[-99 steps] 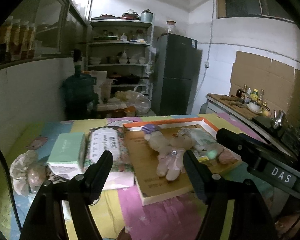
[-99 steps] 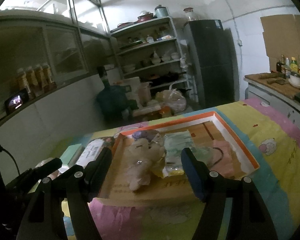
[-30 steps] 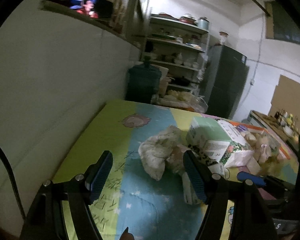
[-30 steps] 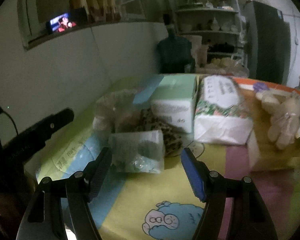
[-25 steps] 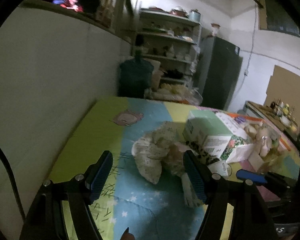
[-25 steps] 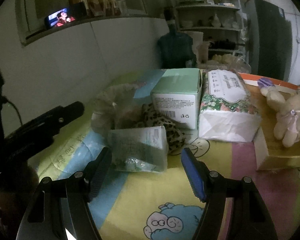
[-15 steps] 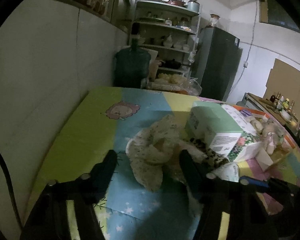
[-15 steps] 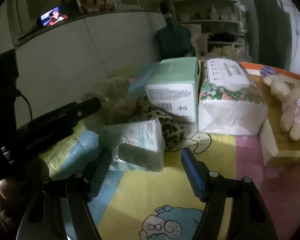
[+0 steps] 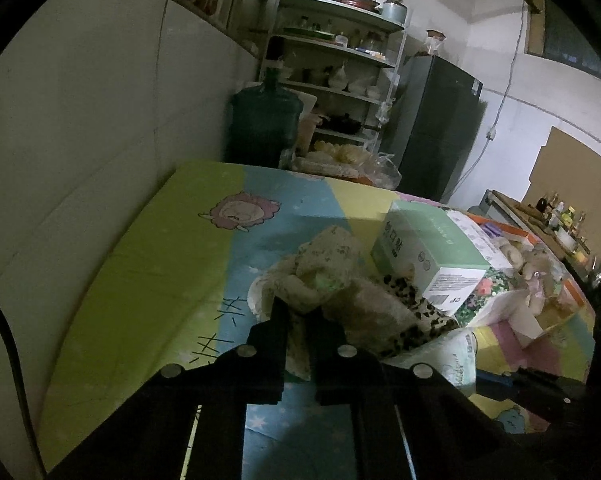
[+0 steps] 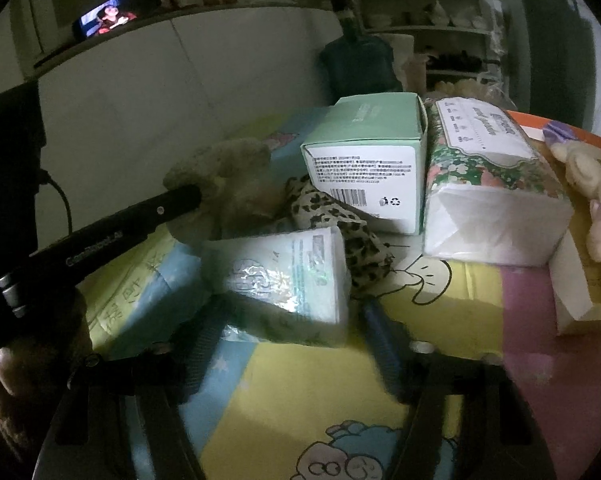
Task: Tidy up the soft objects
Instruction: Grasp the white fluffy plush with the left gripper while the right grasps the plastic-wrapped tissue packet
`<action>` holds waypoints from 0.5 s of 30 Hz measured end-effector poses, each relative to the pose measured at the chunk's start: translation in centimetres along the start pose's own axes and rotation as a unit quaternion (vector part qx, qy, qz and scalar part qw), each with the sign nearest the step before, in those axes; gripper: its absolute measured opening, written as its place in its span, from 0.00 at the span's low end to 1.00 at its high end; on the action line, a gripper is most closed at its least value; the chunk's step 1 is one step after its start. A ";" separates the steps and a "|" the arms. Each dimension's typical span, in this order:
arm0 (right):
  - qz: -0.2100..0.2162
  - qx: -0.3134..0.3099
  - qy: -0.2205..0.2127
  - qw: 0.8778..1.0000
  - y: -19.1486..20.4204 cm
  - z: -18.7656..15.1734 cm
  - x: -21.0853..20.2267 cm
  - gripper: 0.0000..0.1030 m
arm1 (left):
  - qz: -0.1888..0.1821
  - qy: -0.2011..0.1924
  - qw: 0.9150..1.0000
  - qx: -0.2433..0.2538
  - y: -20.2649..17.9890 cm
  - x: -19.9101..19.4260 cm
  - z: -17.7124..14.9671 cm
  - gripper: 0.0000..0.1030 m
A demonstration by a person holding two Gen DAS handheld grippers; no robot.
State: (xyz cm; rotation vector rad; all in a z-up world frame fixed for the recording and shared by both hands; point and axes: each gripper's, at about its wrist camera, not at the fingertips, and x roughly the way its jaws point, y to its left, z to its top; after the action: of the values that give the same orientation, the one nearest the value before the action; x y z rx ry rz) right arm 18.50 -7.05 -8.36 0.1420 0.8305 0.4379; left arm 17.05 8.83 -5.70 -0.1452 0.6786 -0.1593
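Cloth first: the left tool [image 9: 299, 322] has just clamped down, and a fold of the pale speckled cloth bundle [image 9: 320, 268] is pinched between its tips, where a second ago the tips stood wide on either side of it. The grip is on the near lower edge of the bundle (most of the fabric sits loose above the tips). The bundle still rests on the bright mat [image 9: 148, 264], just left of the green box [image 9: 428, 252].

Right tool [image 10: 290, 340] has been closing too, and its tips now bracket the plastic tissue pack [image 10: 288, 280]. Blur hides the pads, so I cannot tell whether they press on the pack yet. The pack lies in front of the green box, with the leopard-print cloth [image 10: 332, 220] between the two and partly under the pack.

Reading: both hands have gone from approach to pickup. The bundle looks ready to lift. Likely destination is the orange-edged tray [image 10: 540, 128] with the plush toy [image 10: 596, 196], well right of the green box. Risk: the bundle may unfurl and drag the leopard-print cloth along.
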 end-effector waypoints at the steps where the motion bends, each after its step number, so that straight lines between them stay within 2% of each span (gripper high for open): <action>1: -0.002 -0.002 -0.001 1.000 0.2 0.1 0.0 0.47 | 0.000 -0.003 1.000 -0.001 0.0 -0.2 0.0 0.09; 3: -0.002 -0.004 -0.004 1.000 0.4 0.0 -0.4 0.39 | 0.001 -0.007 1.000 -0.002 0.0 -0.3 0.0 0.09; 6: -0.001 -0.004 -0.007 1.000 0.7 -0.1 -0.7 0.33 | 0.002 -0.012 1.000 -0.002 0.0 -0.5 -0.1 0.08; 15: 0.004 -0.010 -0.020 1.000 1.2 -0.2 -2.3 0.25 | 0.007 -0.038 0.999 -0.006 0.3 -2.2 -0.1 0.07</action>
State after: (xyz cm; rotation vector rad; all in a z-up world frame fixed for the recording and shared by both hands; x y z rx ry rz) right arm 16.60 -6.95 -6.61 0.1356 0.7864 0.4497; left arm 15.33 9.55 -4.49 -0.1582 0.6045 -0.1355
